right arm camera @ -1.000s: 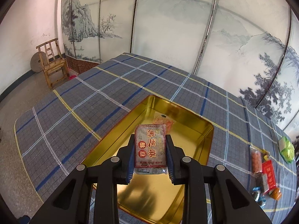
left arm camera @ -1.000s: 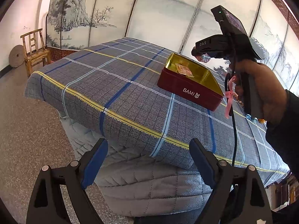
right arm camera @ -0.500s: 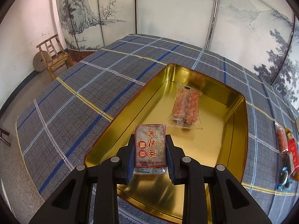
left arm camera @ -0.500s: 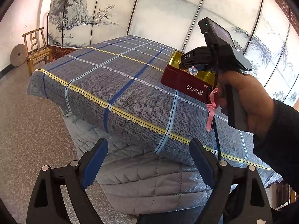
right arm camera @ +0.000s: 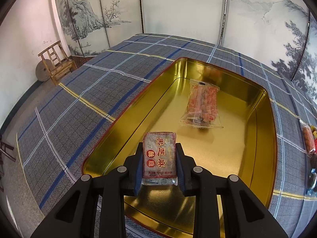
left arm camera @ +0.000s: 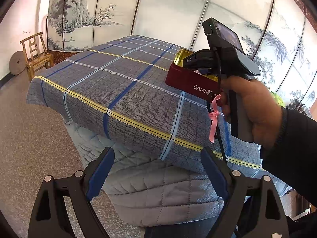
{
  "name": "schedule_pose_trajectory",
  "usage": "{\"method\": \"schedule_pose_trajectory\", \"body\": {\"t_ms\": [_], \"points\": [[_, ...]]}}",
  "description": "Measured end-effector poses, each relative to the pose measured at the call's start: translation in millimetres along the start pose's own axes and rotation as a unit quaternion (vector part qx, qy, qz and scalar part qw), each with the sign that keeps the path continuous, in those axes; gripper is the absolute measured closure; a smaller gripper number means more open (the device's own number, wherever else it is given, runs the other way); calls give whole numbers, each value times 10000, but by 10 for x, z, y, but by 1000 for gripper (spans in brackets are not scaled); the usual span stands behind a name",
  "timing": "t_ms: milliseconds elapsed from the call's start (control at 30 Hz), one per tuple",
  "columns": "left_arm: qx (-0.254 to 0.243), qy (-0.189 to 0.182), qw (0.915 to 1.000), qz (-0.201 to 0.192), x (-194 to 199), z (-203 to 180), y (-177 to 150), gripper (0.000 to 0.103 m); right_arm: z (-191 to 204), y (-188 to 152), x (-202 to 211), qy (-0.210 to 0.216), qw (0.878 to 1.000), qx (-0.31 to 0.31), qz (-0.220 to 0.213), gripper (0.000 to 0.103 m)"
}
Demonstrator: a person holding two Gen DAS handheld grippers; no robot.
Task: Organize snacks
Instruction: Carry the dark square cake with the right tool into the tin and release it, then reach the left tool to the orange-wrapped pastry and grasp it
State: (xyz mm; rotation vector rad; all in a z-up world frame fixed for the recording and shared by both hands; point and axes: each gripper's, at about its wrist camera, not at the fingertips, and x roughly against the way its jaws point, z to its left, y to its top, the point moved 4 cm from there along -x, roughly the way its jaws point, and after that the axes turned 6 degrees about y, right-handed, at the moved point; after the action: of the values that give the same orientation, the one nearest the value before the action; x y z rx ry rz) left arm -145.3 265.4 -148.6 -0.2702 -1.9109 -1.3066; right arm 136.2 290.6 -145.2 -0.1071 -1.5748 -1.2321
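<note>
Right now the right gripper (right arm camera: 159, 158) pinches the sesame snack packet (right arm camera: 159, 155) by its long sides, long axis pointing ahead, just above the near end of the gold tin (right arm camera: 265, 130); the left gripper (left arm camera: 156, 170) hangs spread and empty off the table edge

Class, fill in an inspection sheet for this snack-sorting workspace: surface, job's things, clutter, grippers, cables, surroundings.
Surface: blue plaid cloth over a quilted cover.
Job's things: open gold-lined red tin holding one clear orange snack packet; sesame candy packet held above the tin's near end.
Clutter: loose snacks on the cloth at the right edge.
Grippers: right gripper shut on the sesame packet; left gripper open, empty.
Cables: black cable with pink ribbon hanging from the right gripper.
Surroundings: painted screen, wooden chair, stone disc.
</note>
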Motion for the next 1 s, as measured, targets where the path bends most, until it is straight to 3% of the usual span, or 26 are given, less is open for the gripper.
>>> {"method": "schedule_pose_trajectory", "body": {"t_ms": [367, 533, 633, 700, 800, 933, 1000], "points": [[-113, 189, 9997, 63, 5, -54, 4, 17, -44, -42, 1, 218, 9996, -166, -77, 71], [-237, 321, 9992, 69, 35, -136, 9, 17, -45, -58, 26, 456, 9988, -149, -112, 54], [-390, 377, 9985, 70, 33, -237, 37, 17, -97, 22, 292, 680, 9961, -223, -507, 45], [-541, 363, 9979, 27, 30, -350, 85, 17, -183, 90, 565, 873, 9920, -164, -892, 32], [-857, 225, 9960, -74, 31, -625, 187, 17, -554, 146, 1016, 806, 9853, -164, -1495, 14], [-1352, -186, 9905, -155, -38, -1176, 362, 17, -1573, -25, 1481, 604, 9762, -683, -1967, 11], [-1550, -452, 9868, -153, -102, -1492, 455, 17, -2217, -228, 1653, 113, 9734, -978, -2069, 11]]}}
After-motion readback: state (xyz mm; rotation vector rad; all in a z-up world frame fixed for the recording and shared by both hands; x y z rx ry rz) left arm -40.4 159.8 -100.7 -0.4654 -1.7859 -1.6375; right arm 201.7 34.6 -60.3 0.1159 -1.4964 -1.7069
